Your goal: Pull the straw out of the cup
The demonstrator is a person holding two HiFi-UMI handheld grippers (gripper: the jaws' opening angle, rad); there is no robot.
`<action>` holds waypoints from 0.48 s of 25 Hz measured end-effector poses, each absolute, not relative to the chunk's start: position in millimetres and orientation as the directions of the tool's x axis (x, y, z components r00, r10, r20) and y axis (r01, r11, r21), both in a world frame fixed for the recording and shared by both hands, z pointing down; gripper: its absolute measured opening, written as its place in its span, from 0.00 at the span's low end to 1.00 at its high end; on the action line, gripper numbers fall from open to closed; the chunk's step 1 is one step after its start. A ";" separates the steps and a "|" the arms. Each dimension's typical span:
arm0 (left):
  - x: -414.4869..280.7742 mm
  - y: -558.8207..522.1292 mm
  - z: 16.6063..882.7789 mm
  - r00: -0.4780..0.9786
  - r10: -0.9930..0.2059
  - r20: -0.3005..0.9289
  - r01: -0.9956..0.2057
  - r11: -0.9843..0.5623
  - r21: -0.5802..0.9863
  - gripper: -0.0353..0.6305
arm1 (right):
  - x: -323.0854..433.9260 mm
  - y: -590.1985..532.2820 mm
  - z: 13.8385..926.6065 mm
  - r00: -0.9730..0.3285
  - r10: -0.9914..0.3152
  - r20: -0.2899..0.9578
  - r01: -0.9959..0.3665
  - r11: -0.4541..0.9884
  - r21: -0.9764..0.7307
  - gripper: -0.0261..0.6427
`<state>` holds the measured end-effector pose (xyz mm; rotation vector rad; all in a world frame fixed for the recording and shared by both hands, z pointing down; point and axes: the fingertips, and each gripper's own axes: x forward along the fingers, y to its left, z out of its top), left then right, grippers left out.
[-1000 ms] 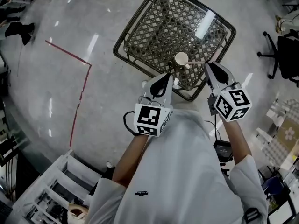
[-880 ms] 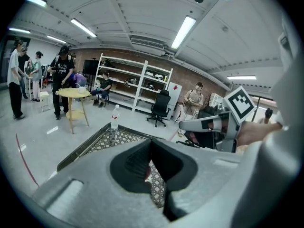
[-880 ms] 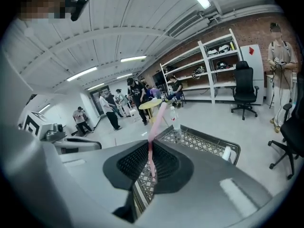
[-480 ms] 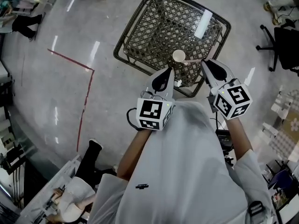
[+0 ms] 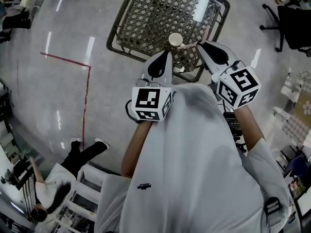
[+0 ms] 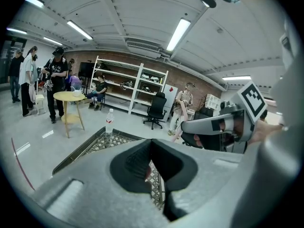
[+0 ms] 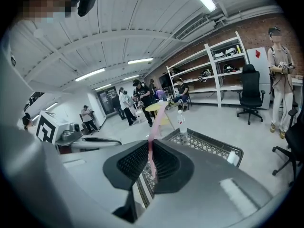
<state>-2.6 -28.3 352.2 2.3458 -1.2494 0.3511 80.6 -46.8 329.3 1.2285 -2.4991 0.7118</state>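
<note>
Jaws of the right gripper (image 7: 150, 151) pinch the pink straw (image 7: 156, 122) to draw it from the cup (image 5: 175, 39) on the lattice table (image 5: 150, 13). The left gripper (image 6: 152, 151), closed and empty, hangs beside the cup, likely to steady it.

A dark lattice-topped table (image 5: 146, 13) bears a clear bottle (image 6: 109, 122) at its far corner and what looks like a white roll (image 5: 202, 6), with a red taped line (image 5: 86, 96) to its left and a black office chair (image 5: 291, 18) to its right.
</note>
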 end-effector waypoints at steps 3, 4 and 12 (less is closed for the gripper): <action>0.5 -30.3 351.4 0.556 -0.720 0.416 -0.831 -0.483 0.275 0.05 | 78.2 -44.2 328.8 -0.618 -0.655 0.435 -0.786 0.533 -0.313 0.09; 0.8 -30.6 351.0 0.554 -0.722 0.414 -0.833 -0.481 0.276 0.05 | 77.7 -43.2 328.6 -0.621 -0.652 0.435 -0.783 0.538 -0.312 0.09; 1.7 -27.6 352.2 0.542 -0.728 0.420 -0.841 -0.469 0.270 0.05 | 64.7 -31.6 323.8 -0.655 -0.623 0.428 -0.752 0.594 -0.285 0.09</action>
